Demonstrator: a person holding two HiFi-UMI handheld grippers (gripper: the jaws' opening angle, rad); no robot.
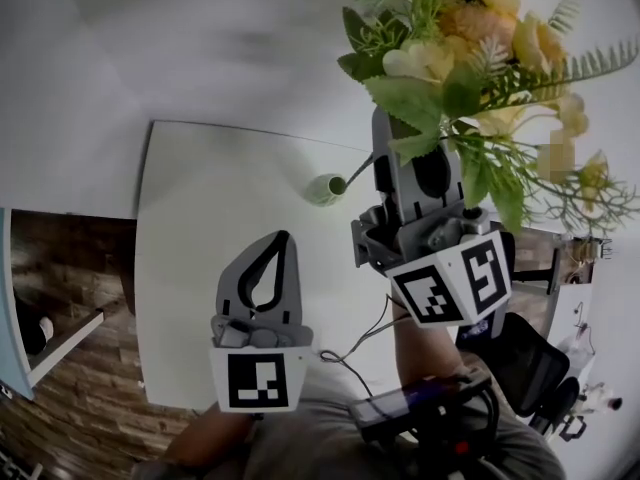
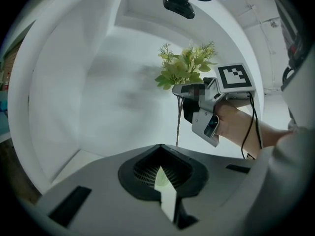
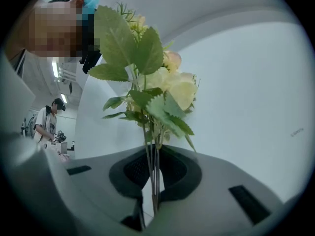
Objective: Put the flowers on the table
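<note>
Flowers (image 1: pixel 470 28) in the air, and we're looking at a task that's only partly done. We see a bouquet of pale yellow and peach blooms with green leaves. It stands upright in the right gripper (image 1: pixel 385 128), whose jaws are clamped on the thin stems (image 3: pixel 153 176). That gripper points out level over the white table (image 1: pixel 200 228).

Nothing of the bunch rests on the tabletop; the blooms ride well above it. Below the grip the stems hang straight down. In the head view their lower ends come close to the mouth of 1 small pale green vase (image 1: pixel 324 189) standing on the table. Whether the tips are inside that mouth or just beside it, we can't tell from here.

On the other side, the left gripper (image 1: pixel 281 238) hovers above the near part of the table, aimed towards the vase. Its jaws are drawn together with nothing between them.

So, our reading: pick-up done, carry to the table done. Left to go: lower the stems, likely into that vase, let the table take the weight, and open the right jaws. The vase looks small against a top-heavy bunch, so we think the left gripper may have to steady it.
</note>
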